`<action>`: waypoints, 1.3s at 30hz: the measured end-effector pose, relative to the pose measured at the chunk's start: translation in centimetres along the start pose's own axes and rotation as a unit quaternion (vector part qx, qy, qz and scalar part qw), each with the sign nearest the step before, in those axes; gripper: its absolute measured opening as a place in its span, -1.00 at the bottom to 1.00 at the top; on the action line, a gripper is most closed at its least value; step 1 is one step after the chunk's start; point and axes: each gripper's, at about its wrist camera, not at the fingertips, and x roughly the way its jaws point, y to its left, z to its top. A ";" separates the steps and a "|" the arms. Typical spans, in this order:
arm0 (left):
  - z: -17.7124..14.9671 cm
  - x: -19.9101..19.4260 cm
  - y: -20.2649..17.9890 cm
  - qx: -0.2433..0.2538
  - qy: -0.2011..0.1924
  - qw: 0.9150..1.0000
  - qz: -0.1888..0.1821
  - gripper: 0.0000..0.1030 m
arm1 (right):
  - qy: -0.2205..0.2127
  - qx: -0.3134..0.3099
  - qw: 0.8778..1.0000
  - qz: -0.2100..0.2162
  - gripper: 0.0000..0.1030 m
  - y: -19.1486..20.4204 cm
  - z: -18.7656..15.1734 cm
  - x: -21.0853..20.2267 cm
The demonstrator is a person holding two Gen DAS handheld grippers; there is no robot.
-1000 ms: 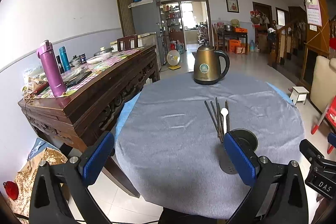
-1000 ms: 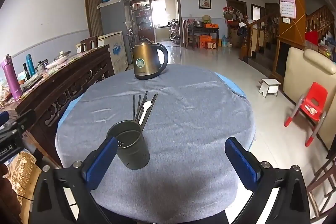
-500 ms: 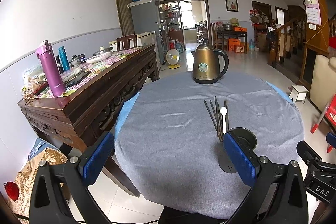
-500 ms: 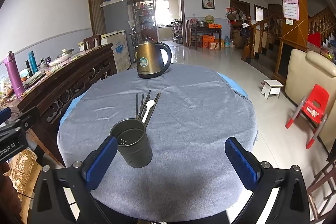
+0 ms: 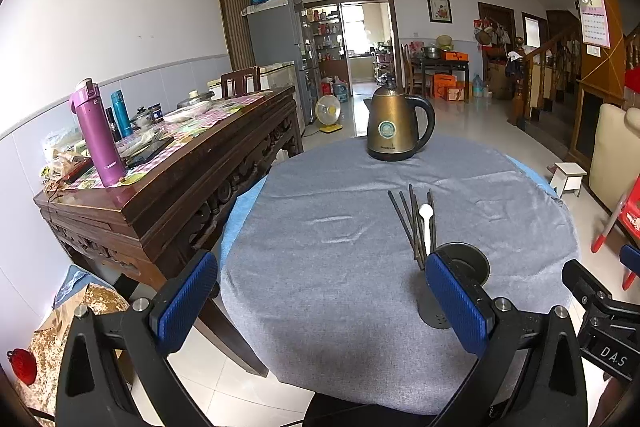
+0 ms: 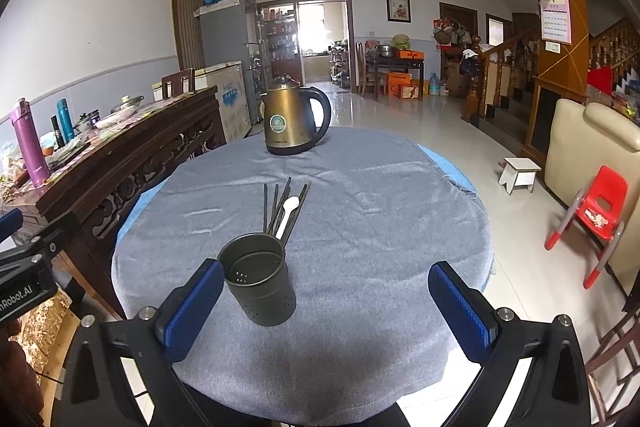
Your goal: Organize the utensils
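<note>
While both tools (image 5: 320, 297) (image 6: 326, 301) gape empty, the left pad (image 5: 454, 297) hides the holder's (image 5: 466, 263) side.

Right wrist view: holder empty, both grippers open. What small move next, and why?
Probably ease the right gripper forward toward the white spoon and chopsticks, which lie flat on the cloth just behind the empty holder. The left gripper is open too.

The right gripper (image 6: 326, 301) was held wide apart above the table (image 6: 380, 211); a dark holder (image 6: 259, 283) stood upright before chopsticks (image 6: 276, 207) and a white spoon (image 6: 288, 213).
</note>
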 end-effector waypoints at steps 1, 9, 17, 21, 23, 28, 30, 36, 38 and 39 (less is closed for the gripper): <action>0.0 0.0 0.0 0.000 0.001 1.000 0.000 1.00 | 0.001 0.000 1.000 0.000 1.00 0.0 -0.1 0.0; -0.2 -0.2 0.2 0.000 0.007 1.000 0.001 1.00 | 0.004 0.000 1.000 0.001 1.00 0.0 -0.4 0.1; -0.2 0.2 0.3 -0.002 0.010 1.000 0.001 1.00 | 0.006 -0.005 1.000 0.000 1.00 0.3 -0.7 0.3; -0.2 0.4 0.4 -0.003 0.011 1.000 0.002 1.00 | 0.008 -0.004 1.000 0.001 1.00 0.4 -0.7 0.3; -0.1 0.7 0.5 -0.005 0.012 1.000 0.002 1.00 | 0.008 -0.004 1.000 0.000 1.00 0.4 -0.6 0.4; 0.0 1.5 0.5 -0.008 0.019 1.000 0.003 1.00 | 0.010 -0.006 1.000 -0.001 1.00 0.4 -0.2 0.9; 0.0 2.1 0.4 -0.008 0.025 1.000 0.004 1.00 | 0.013 -0.005 1.000 -0.002 1.00 0.3 0.1 1.4; 0.1 4.1 0.4 -0.008 0.043 0.999 0.004 1.00 | 0.025 -0.008 1.000 -0.004 1.00 0.4 0.9 3.0; 0.2 5.0 0.3 -0.005 0.050 0.999 0.003 1.00 | 0.032 -0.009 0.999 -0.001 1.00 0.3 1.2 3.8; 0.3 5.4 0.4 -0.004 0.053 0.999 0.003 1.00 | 0.035 -0.008 0.999 0.001 1.00 0.3 1.4 4.2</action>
